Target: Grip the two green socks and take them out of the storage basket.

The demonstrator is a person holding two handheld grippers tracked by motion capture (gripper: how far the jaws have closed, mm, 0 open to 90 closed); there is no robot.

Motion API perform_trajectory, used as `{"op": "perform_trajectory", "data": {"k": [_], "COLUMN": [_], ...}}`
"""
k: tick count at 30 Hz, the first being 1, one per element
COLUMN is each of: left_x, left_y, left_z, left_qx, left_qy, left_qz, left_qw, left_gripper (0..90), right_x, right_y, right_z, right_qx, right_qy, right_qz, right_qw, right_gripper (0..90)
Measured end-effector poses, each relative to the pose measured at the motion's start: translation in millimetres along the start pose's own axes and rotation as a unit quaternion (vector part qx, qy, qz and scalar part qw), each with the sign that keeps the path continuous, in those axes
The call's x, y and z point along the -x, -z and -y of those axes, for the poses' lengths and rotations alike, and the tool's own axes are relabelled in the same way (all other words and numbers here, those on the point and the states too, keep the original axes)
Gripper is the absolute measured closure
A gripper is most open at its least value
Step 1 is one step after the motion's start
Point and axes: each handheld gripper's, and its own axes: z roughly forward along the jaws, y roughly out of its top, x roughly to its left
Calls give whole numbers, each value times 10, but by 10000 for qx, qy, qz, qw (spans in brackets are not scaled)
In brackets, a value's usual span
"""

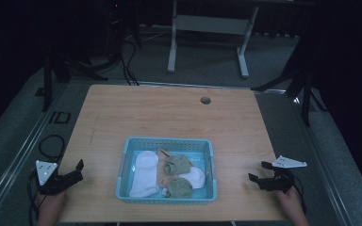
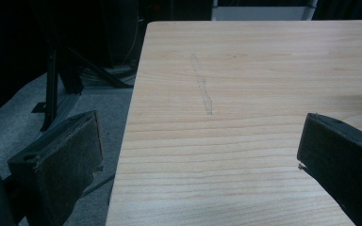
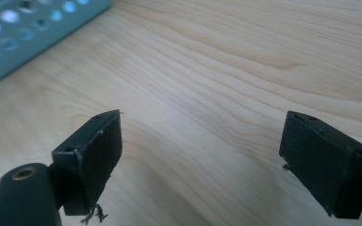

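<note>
A light blue perforated basket (image 1: 125, 162) sits near the front middle of the wooden table (image 1: 169, 113). Inside lie a white sock (image 1: 143, 174), two green socks (image 1: 178, 165), a tan one (image 1: 162, 175) and another white piece (image 1: 195, 176). My left gripper (image 1: 78, 170) rests open at the table's front left edge, well left of the basket. My right gripper (image 1: 259, 172) is open at the front right, to the right of the basket. The left gripper view has open jaws (image 2: 200, 141) over bare wood. The right gripper view has open jaws (image 3: 200, 141) with the basket's corner (image 3: 23, 33) at upper left.
A round cable hole (image 1: 205, 100) sits near the table's far edge. Beyond the table stand a white desk frame (image 1: 207, 28), black stands (image 1: 52, 70) and cables on grey floor. Bare wood lies around the basket.
</note>
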Motion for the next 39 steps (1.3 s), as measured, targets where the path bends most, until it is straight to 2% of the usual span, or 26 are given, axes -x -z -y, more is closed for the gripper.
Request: {"op": "perform_trajectory", "data": {"k": [3, 5, 7, 9, 12, 15, 16, 19, 21, 25, 27, 28, 30, 33, 39], "left_x": [0, -1, -2, -2, -1, 5, 9, 9, 8, 10, 8, 9, 11, 10, 12], "left_y": [-1, -1, -1, -2, -1, 1, -1, -1, -1, -2, -1, -2, -2, -2, -2], "left_z": [-1, -1, -1, -2, -1, -1, -1, -1, -1, -2, -1, -1, -2, -1, -2], "left_qx": [-11, -12, -16, -21, -14, -16, -14, -16, -16, -24, -17, -23, -25, -23, -26], "left_qy": [3, 3, 0, 1, -5, -42, -70, -78, -65, -70, -64, -65, -73, -70, -85], "left_qz": [2, 5, 10, 14, 16, 15, 15, 14, 16, 11, 8, 4, 1, 5, 9], "left_qw": [10000, 10000, 10000, 10000, 10000, 10000, 10000, 10000, 10000, 10000, 10000, 10000, 10000, 10000, 10000], "left_gripper": [4, 4, 4, 4, 4, 4, 4, 4, 4, 4, 4, 4, 4, 4, 4], "right_x": [-12, -40, -51, -87, -104, -110, -116, -87, -93, -108, -143, -152, -146, -189, -271], "right_y": [-2, 6, 10, 33, 52, 55, 62, 78, 83, 111, 120, 123, 126, 124, 109], "right_z": [-29, -81, -92, -148, -184, -209, -224, -241, -254, -297, -317, -328, -356, -392, -445], "right_qx": [-72, -291, -325, -479, -531, -616, -688, -757, -875, -897, -974, -983, -967, -1057, -1249], "right_qy": [74, 82, 92, 133, 184, 281, 402, 333, 425, 422, 525, 527, 387, 536, 718], "right_qz": [-56, -269, -278, -455, -583, -628, -465, -596, -528, -573, -448, -464, -703, -678, -802], "right_qw": [9999, 9992, 9990, 9977, 9967, 9957, 9957, 9948, 9939, 9934, 9929, 9927, 9921, 9906, 9863], "right_gripper": [126, 117, 117, 117, 117, 122, 131, 130, 130, 124, 125, 125, 127, 128, 128]}}
